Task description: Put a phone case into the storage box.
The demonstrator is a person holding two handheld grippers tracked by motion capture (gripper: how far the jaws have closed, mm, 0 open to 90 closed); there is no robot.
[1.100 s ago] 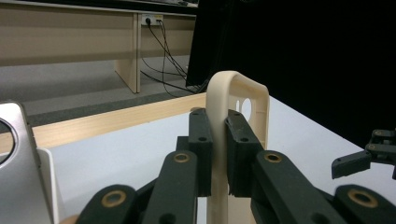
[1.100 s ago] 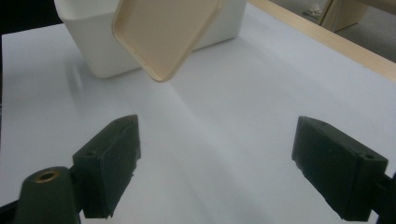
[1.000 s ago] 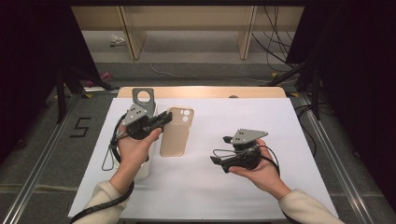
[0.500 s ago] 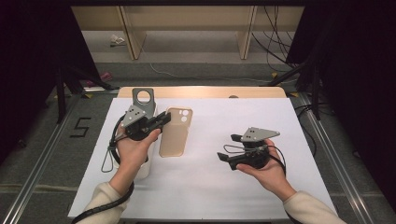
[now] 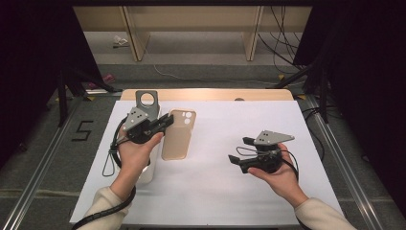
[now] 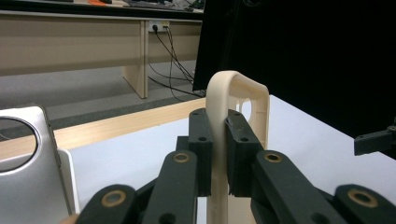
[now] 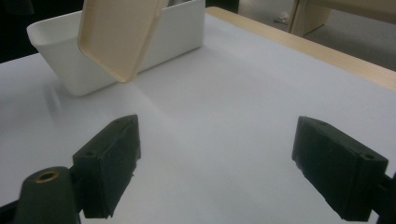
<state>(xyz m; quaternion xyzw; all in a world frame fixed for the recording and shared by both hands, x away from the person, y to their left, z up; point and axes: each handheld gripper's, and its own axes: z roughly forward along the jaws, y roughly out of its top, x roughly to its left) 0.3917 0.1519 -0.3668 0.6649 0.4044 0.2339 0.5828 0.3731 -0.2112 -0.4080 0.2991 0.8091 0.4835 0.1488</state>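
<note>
On the floor: "5" (image 5: 82, 130) | left hand-held gripper (image 5: 165, 123) clamps phone case (image 5: 178, 135) | right hand-held gripper (image 5: 237, 150) wide.

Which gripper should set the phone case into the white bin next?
Left. The left gripper already clamps the phone case beside the white bin; the right gripper is open and apart.

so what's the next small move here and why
Probably bring the right gripper across to the free lower end of the phone case. The left gripper is shut on the case's edge and holds it off the white table cover near the white bin, while the right one is open with nothing between its jaws.
</note>
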